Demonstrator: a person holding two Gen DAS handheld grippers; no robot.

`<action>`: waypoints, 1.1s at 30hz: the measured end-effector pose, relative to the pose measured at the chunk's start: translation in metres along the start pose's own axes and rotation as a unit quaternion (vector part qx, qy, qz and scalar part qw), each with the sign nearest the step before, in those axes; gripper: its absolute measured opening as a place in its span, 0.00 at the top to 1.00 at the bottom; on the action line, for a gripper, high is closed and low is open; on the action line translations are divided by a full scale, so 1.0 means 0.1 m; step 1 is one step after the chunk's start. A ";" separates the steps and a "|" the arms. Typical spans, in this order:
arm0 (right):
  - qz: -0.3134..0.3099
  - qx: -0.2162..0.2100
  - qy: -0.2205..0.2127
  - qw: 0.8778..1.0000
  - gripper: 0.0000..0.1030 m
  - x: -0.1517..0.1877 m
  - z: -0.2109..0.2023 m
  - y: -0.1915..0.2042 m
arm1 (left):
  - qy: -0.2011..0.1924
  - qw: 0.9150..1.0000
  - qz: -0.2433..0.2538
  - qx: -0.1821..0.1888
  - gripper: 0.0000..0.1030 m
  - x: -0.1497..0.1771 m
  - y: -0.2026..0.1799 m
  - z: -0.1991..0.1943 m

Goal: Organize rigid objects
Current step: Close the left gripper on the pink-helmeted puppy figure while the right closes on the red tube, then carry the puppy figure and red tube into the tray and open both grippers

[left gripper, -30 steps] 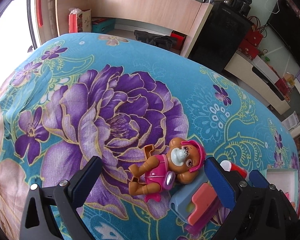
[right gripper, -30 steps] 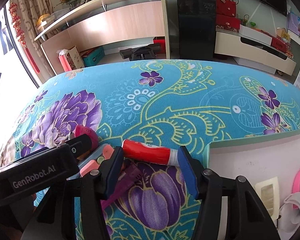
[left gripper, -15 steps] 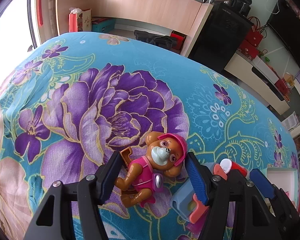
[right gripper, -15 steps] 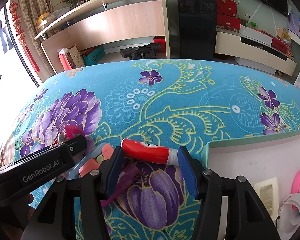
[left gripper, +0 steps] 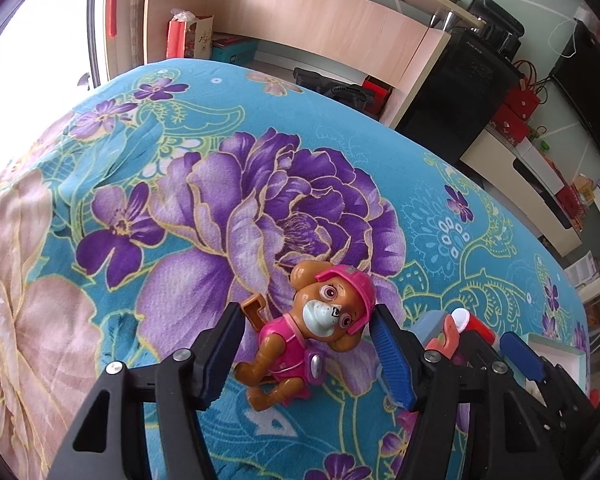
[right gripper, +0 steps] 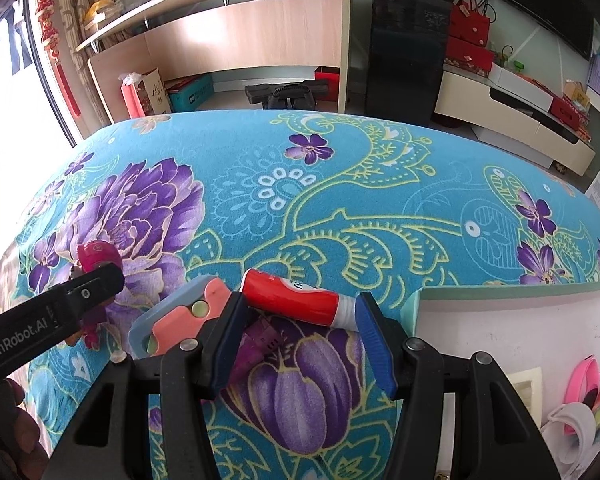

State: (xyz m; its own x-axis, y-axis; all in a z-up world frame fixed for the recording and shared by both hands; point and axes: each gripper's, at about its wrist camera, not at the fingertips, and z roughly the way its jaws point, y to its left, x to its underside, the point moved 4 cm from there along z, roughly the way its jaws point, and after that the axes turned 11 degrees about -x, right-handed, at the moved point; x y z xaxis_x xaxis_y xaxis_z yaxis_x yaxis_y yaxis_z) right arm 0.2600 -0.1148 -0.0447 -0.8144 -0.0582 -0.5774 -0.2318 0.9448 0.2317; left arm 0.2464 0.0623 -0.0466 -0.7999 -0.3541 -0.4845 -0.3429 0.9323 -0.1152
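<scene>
A brown toy dog in a pink hat and vest lies on the flowered blanket, between the fingers of my left gripper. The jaws have narrowed around it but gaps show on both sides, so they are not touching it. My right gripper is open, its fingers either side of a red and white tube that lies crosswise at its tips. A blue and salmon flat toy and a purple piece lie left of the tube. The dog's pink hat shows behind the left gripper's arm.
A white box with a mint rim sits at the right and holds a cream vent-like piece and pink and white items. It also shows in the left wrist view. Shelves, a black cabinet and a TV stand lie beyond the blanket's far edge.
My left gripper's fingers have narrowed around the toy dog, and the camera view has tilted up a little. The right gripper and the tube have stayed put.
</scene>
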 end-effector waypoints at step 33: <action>-0.003 -0.047 0.032 0.998 0.80 -0.08 -0.02 -0.03 | 0.003 1.000 -0.006 0.016 0.34 0.13 0.08 -0.06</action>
State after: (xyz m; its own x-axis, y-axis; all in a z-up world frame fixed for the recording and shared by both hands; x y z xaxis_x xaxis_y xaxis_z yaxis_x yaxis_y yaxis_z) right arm 0.2664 -0.1175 -0.0389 -0.8439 -0.0873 -0.5293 -0.2836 0.9101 0.3021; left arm 0.2309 0.0644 -0.0487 -0.7991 -0.3652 -0.4776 -0.3359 0.9300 -0.1490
